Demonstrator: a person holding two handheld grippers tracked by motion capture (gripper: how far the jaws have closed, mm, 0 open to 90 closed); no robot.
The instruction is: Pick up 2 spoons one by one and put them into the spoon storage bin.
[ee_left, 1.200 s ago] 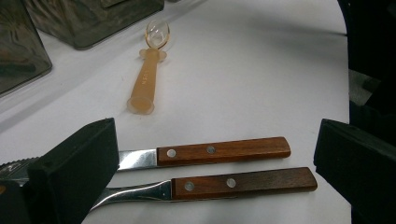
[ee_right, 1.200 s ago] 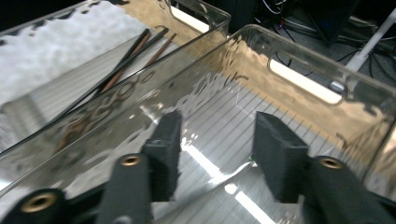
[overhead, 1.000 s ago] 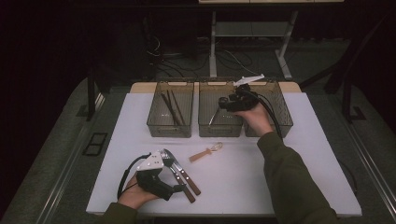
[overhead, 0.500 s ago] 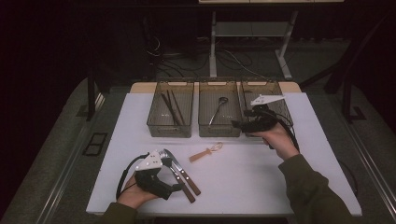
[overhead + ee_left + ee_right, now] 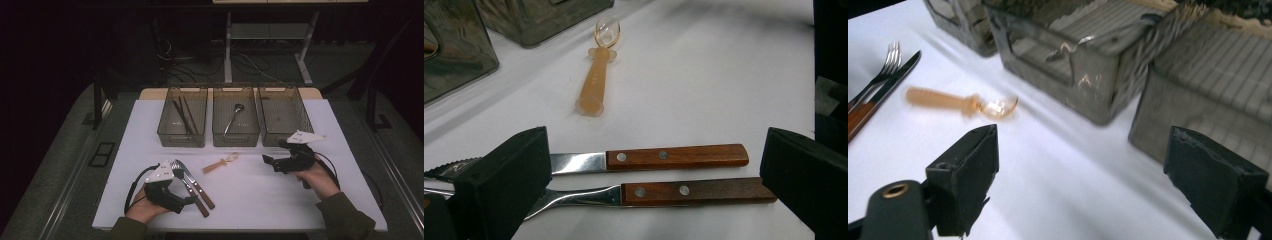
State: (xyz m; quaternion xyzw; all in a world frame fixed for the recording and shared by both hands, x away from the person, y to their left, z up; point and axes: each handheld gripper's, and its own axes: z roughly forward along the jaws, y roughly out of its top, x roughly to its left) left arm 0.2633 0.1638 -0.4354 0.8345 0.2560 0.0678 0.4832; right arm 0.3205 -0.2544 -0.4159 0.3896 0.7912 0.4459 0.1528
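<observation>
- The middle bin point(image 5: 235, 131) of three smoky clear bins is taken as the landmark; it stands at the far part of the white table point(image 5: 250, 200).
- A metal ladle-like spoon point(image 5: 234, 117) is seen lying inside the middle bin, bowl toward the far end.
- Dark chopsticks point(image 5: 183, 115) are seen in the bin point(image 5: 182, 135) to the left of the middle bin.
- The bin point(image 5: 280, 135) to the right of the middle bin is seen with nothing clearly told inside.
- An orange plastic spoon point(image 5: 220, 163) with a clear bowl is laid on the table just in front of the middle bin, apart from it; it is also seen in the left gripper view point(image 5: 596, 80) and, blurred, in the right gripper view point(image 5: 960, 103).
- The right gripper point(image 5: 272, 162) is held in front of and to the right of the middle bin, near the right bin's front wall, pointed toward the orange spoon but well short of it.
- Its jaws are spread wide, having just been opening; nothing is seen between them, only bare table point(image 5: 1073, 200).
- The left gripper point(image 5: 187, 200) is held well in front of and to the left of the middle bin, at the near table edge.
- Its jaws are spread, set either side of a wood-handled knife point(image 5: 664, 156) and wood-handled fork point(image 5: 684, 192); the pads are not pressed on them.
- Knife point(image 5: 197, 186) and fork point(image 5: 187, 187) are laid side by side, touching or nearly so, handles toward the near edge.
</observation>
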